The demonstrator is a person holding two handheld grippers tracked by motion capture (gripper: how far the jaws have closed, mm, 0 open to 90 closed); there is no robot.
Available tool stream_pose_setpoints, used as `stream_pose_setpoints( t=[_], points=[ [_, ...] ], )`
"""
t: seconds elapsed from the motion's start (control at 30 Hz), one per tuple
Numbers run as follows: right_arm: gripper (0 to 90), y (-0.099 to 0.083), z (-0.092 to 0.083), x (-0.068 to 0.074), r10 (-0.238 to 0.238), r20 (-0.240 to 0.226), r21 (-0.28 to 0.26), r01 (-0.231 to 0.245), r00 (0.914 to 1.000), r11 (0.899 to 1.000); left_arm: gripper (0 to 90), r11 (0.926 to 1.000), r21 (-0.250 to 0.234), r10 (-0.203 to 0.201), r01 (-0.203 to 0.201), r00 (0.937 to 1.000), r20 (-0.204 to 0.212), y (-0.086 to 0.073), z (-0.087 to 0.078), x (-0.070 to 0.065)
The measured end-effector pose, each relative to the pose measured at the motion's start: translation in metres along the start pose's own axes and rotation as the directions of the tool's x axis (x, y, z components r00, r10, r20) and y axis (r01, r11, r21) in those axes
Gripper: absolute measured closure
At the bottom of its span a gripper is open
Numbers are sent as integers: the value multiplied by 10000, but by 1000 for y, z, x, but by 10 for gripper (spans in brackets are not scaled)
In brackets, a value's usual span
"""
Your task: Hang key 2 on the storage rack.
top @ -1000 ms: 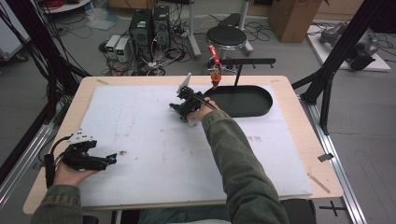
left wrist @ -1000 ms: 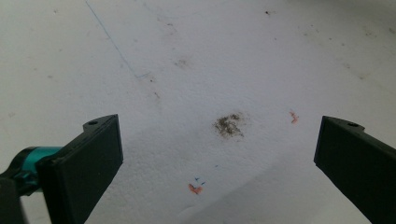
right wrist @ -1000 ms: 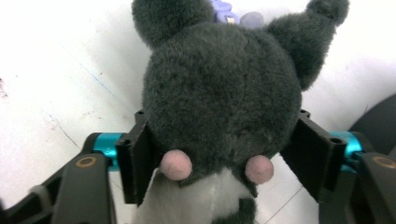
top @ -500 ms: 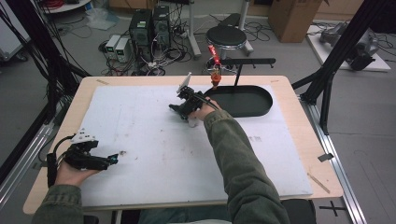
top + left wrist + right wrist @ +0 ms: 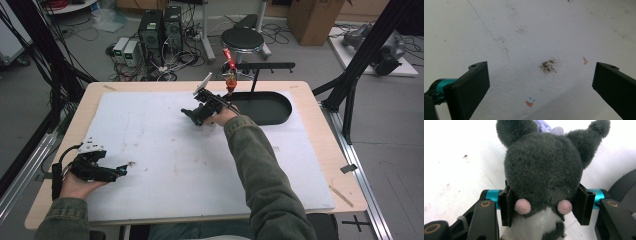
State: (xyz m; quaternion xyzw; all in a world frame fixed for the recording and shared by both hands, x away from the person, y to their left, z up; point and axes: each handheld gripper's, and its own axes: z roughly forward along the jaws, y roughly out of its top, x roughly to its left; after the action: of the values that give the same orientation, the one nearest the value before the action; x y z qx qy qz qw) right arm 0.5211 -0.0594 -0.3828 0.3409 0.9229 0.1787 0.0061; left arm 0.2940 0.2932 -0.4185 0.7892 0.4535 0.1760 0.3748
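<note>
A dark grey plush toy (image 5: 544,167) with two ears, pink cheeks and a white front sits between the jaws of my right gripper (image 5: 544,207). The pads press into both its sides, and the jaws have just been closing on it. In the high view the right gripper (image 5: 196,116) holds the plush toy (image 5: 190,115) low over the white mat (image 5: 165,150), left of the black tray (image 5: 270,109). My left gripper (image 5: 121,171) rests near the table's front left, open. Its jaws stand wide apart with only stained mat (image 5: 547,66) between them.
An oval black tray lies at the back right of the table. Behind it a black stand (image 5: 260,66) carries a red and orange item (image 5: 230,75). Computers, cables and a stool (image 5: 242,37) are on the floor beyond the table.
</note>
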Motion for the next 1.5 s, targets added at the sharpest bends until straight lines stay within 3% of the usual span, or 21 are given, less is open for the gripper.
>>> stream_pose_setpoints(
  t=[0.33,0.63,0.87,1.17,1.5],
  points=[
    [451,-8,-31,-1,-230,-424,-894,192,9988,9958,17,9998,154,101,-101,9999,-20,0,5,1],
    [451,-16,-55,-3,-462,-495,-1271,396,9977,9911,17,9998,164,104,-104,9999,-7,1,7,1],
    [451,-25,-72,-7,-530,-470,-1394,460,9975,9892,17,9999,38,-142,142,9999,-44,1,7,3],
    [450,-43,-96,-21,-124,-420,-1760,48,9990,9844,17,9998,137,-107,107,9999,-12,2,9,2],
    [449,-64,-117,-32,176,-177,-1783,-205,9997,9838,17,9999,120,-122,122,9999,-16,2,9,2]
  ],
)
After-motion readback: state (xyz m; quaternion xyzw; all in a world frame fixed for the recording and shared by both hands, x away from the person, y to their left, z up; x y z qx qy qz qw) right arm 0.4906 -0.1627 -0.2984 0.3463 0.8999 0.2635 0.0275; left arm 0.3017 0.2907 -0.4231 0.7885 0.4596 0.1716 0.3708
